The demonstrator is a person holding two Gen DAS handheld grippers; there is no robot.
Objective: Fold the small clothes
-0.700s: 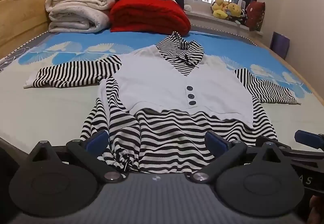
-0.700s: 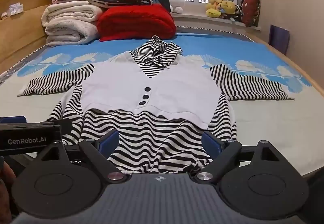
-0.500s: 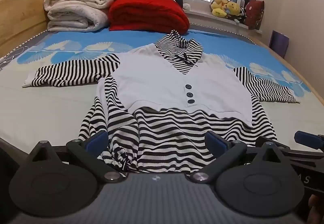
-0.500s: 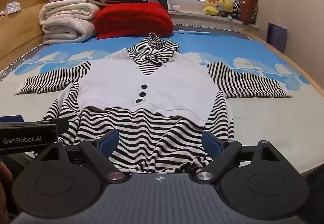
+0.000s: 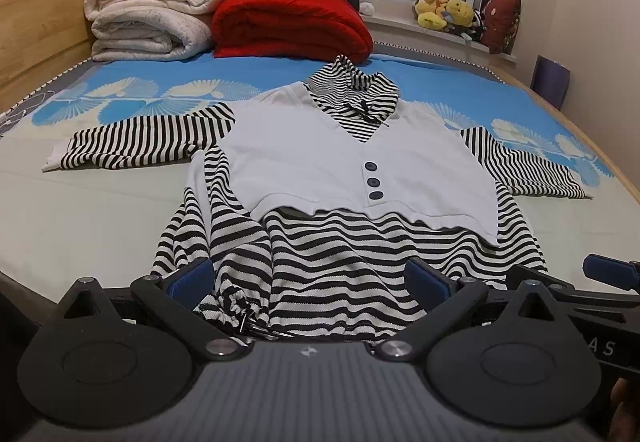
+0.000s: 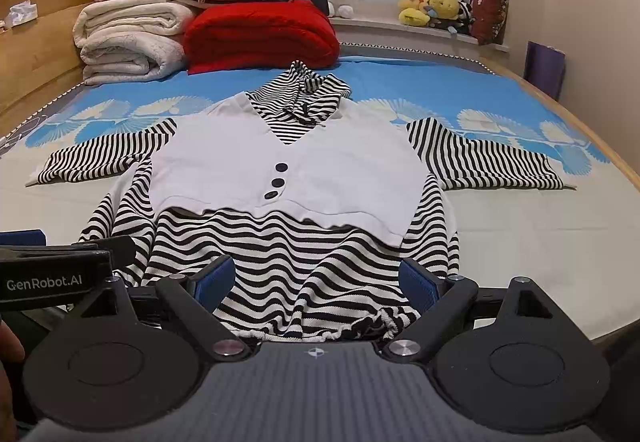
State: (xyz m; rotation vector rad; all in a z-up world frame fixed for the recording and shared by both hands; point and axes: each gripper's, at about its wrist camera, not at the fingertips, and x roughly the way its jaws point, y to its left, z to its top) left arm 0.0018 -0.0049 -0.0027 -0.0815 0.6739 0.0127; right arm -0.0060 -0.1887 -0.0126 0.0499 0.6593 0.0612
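The left tool (image 5: 308, 278) stood wide open over the near hem of the top (image 5: 360, 170), its blue pads apart and holding nothing. The right tool (image 6: 316, 276) was just as wide, empty, above the same hem further right. The top lay face up on the bed (image 5: 100, 210), sleeves spread to either side, collar away from the hem.

A clean fold would probably start from the two hem corners or a sleeve. Each tool should pinch through both layers where the hem is bunched, so the striped skirt does not slide under the white front.

No containers showed. Beyond the collar sat folded blankets (image 5: 156, 18).
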